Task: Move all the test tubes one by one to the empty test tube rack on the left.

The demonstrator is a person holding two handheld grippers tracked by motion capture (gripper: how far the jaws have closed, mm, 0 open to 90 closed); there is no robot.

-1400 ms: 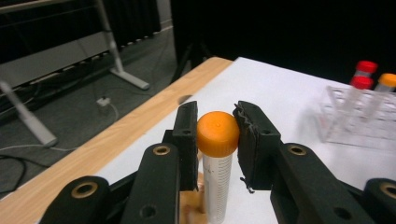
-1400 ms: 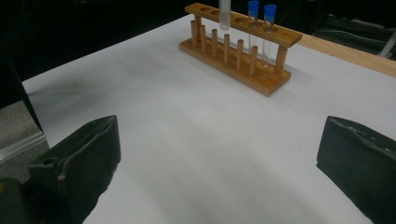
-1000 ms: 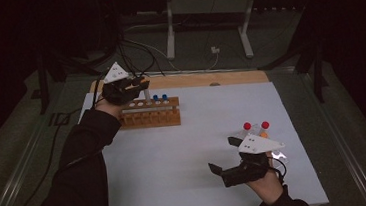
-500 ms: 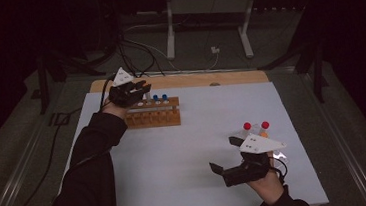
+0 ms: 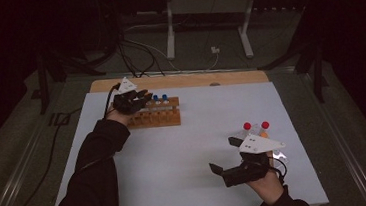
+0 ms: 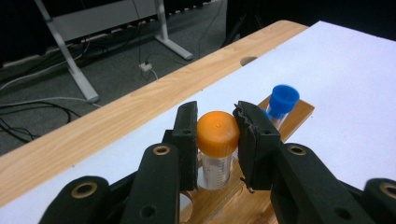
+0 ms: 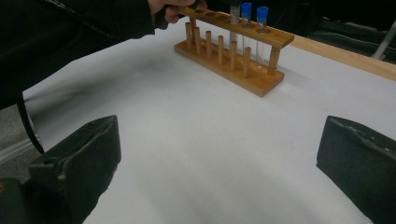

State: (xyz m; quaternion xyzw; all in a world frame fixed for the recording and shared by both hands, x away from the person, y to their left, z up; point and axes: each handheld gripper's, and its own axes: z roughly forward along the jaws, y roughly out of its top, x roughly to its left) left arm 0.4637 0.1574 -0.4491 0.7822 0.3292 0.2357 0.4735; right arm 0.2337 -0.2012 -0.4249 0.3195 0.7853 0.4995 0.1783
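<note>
Clamping the orange cap between its two black fingers, the left gripper [image 6: 218, 135] holds an orange-capped tube [image 6: 217, 149] upright over the wooden rack [image 5: 156, 116], the clear body hanging below the cap and already reaching down into a hole in the top bar. Gripping by the cap rather than the glass leaves the tube's length free to slide through the rack, and keeping it vertical lets it line up with the hole instead of catching the rim. It goes in next to two blue-capped tubes [image 5: 159, 98] at the far end of the rack, so the job looks like filling the rack one place after another from that end. The rack itself sits toward the far left of the white counter [image 5: 198, 182], close to its wooden edge. The right gripper [image 5: 221, 155] rests low near the front right, its fingers spread wide with nothing between them, beside two red-capped tubes [image 5: 256, 126] lying on the counter; it seems parked within easy reach of those, probably the next to be picked up.
</note>
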